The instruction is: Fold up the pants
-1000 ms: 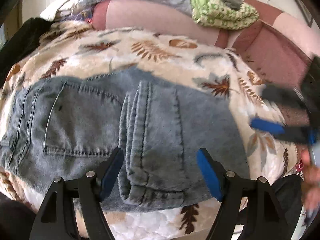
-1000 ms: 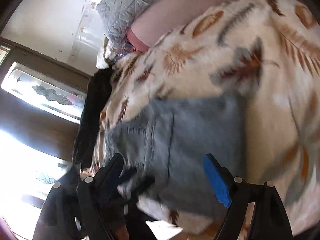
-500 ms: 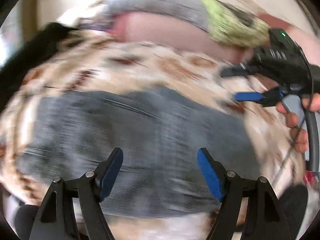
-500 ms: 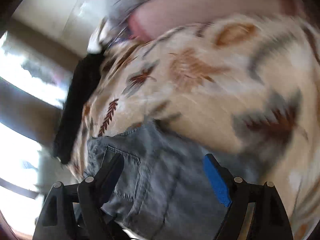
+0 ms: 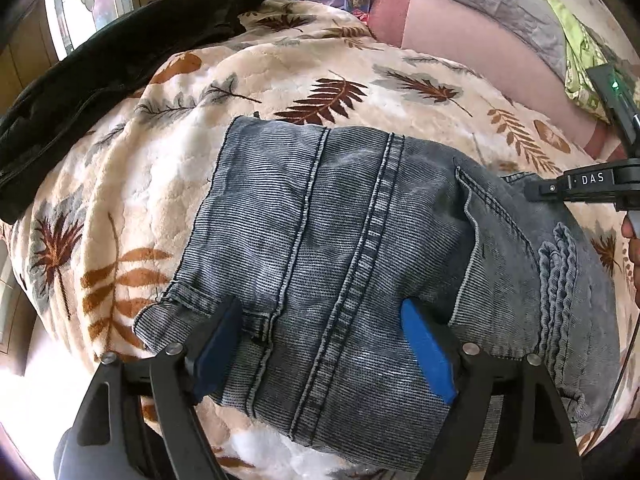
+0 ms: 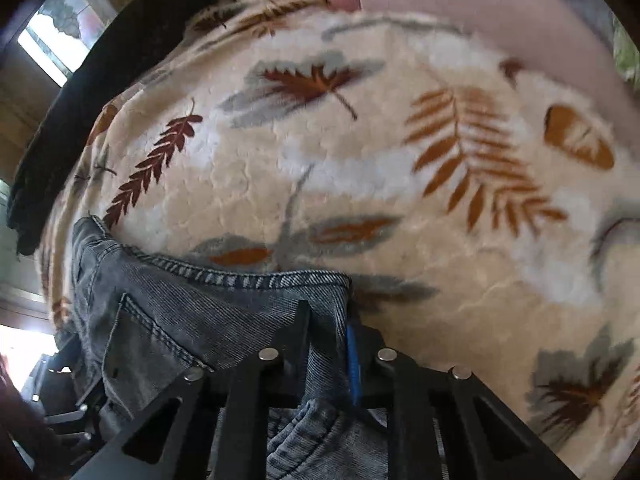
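My left gripper is hovering spread wide over the folded jeans, which are lying on the leaf-print blanket; bare blanket is showing left of the hem. My right gripper is pinching the jeans' right edge.

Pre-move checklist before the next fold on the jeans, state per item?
1. Right gripper shut on the jeans at the waistband edge: ok.
2. Left gripper open, fingers straddling the folded leg panel: ok.
3. Left gripper actually touching denim: cannot tell.
4. Jeans fully supported on the leaf-print blanket, no part hanging off: cannot tell, the near edge is hidden behind the left gripper.
5. Black garment apart from the jeans: ok.
6. Folded layers aligned: not ok, the pocket section sticks out to the right of the top panel.
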